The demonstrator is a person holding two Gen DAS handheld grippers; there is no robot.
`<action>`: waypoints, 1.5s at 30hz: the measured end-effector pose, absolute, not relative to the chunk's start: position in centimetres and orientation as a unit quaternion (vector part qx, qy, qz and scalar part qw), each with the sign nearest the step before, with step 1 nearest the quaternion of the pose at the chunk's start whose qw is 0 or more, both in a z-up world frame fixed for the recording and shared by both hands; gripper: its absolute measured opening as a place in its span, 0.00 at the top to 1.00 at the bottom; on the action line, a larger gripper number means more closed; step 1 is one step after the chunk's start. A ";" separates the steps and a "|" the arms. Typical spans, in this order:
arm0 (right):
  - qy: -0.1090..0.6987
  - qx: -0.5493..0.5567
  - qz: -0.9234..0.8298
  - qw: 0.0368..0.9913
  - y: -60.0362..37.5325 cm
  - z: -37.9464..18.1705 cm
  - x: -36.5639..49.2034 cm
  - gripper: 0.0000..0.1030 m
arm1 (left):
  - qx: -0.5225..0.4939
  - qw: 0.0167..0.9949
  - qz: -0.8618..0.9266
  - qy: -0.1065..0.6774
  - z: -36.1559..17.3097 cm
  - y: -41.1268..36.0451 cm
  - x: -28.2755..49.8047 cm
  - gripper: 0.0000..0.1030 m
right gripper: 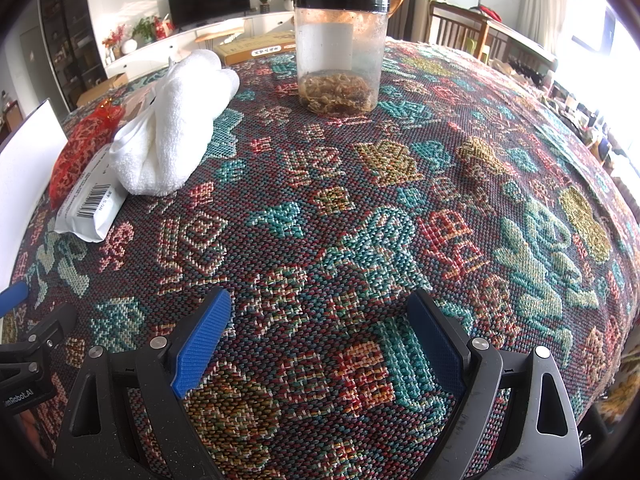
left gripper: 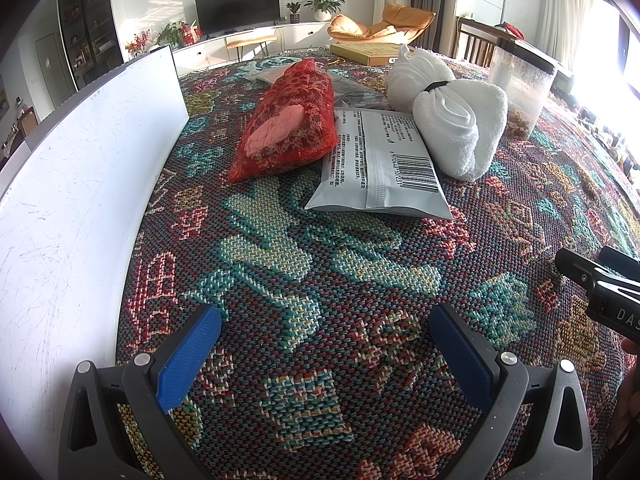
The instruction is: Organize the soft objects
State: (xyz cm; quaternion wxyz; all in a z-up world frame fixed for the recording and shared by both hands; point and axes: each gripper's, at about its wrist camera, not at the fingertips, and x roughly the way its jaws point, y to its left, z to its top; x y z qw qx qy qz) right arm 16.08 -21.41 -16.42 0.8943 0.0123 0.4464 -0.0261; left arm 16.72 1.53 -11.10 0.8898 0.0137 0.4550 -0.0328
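Left wrist view first: the left gripper (left gripper: pixel 326 354) is seen nearest, its blue pads spread wide with only the woven tablecloth (left gripper: pixel 312 264) between them, nothing held. Beyond the jaws and slightly to their right, a grey sealed pouch (left gripper: pixel 378 164) lies flat, its long axis running away from the gripper, the near short edge offered first. Just left of it, touching or overlapping its far corner, a red mesh bag (left gripper: pixel 290 124) is laid on a slanting line, and to the right a rolled white towel (left gripper: pixel 448 116), bound at its middle by a dark band, rests on the pouch's far right part. A white board (left gripper: pixel 80 184) stands along the left side. In the right wrist view the right gripper (right gripper: pixel 320 344) is likewise held wide over bare cloth, and the same towel (right gripper: pixel 176 124) and pouch (right gripper: pixel 90 204) are placed well off to its left, with a lidded clear jar (right gripper: pixel 340 52) farther ahead. The left hand is therefore judged nearer to the soft things, the pouch being the most direct reach.
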 end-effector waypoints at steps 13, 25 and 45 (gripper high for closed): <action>0.446 0.012 -0.026 0.894 -21.4 -16.4 16.1 0.11 | 0.013 0.889 -0.035 0.456 -11.1 1.6 16.7 0.00; 0.446 0.013 -0.026 0.894 -21.4 -16.4 16.1 0.11 | 0.015 0.889 -0.040 0.456 -11.1 1.7 16.4 0.00; 0.446 0.013 -0.026 0.895 -21.5 -16.4 16.1 0.11 | 0.024 0.888 -0.056 0.456 -11.1 1.9 15.5 0.00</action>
